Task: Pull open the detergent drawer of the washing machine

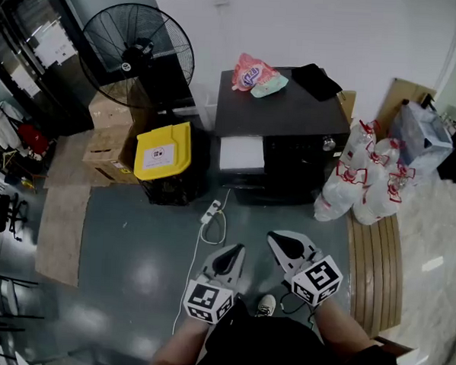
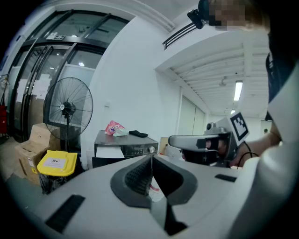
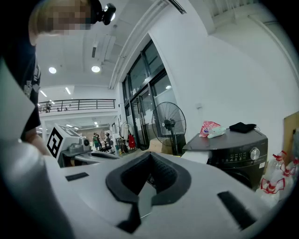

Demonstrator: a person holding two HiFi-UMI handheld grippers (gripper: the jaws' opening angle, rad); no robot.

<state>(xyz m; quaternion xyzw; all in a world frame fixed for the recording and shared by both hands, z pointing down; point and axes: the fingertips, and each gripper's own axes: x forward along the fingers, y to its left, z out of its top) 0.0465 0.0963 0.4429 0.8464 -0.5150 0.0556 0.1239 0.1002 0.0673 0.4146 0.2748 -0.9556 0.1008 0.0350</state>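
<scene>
A dark washing machine (image 1: pixel 292 116) stands against the far wall, its white detergent drawer front (image 1: pixel 241 153) at the upper left of its face, flush with the panel. Both grippers are held side by side well short of it, over the grey floor. My left gripper (image 1: pixel 230 256) is shut with nothing between its jaws. My right gripper (image 1: pixel 280 244) is also shut and empty. In the left gripper view the machine (image 2: pixel 135 148) and drawer front (image 2: pixel 110 152) lie far beyond the closed jaws. In the right gripper view the machine (image 3: pixel 238 151) sits to the right.
A standing fan (image 1: pixel 135 55), cardboard boxes (image 1: pixel 108 133) and a yellow-lidded bin (image 1: pixel 163 152) stand left of the machine. Tied white bags (image 1: pixel 365 185) crowd its right side. A power strip with cable (image 1: pixel 211 213) lies on the floor in front. A pink packet (image 1: pixel 253 74) and black cloth (image 1: pixel 317 79) rest on top.
</scene>
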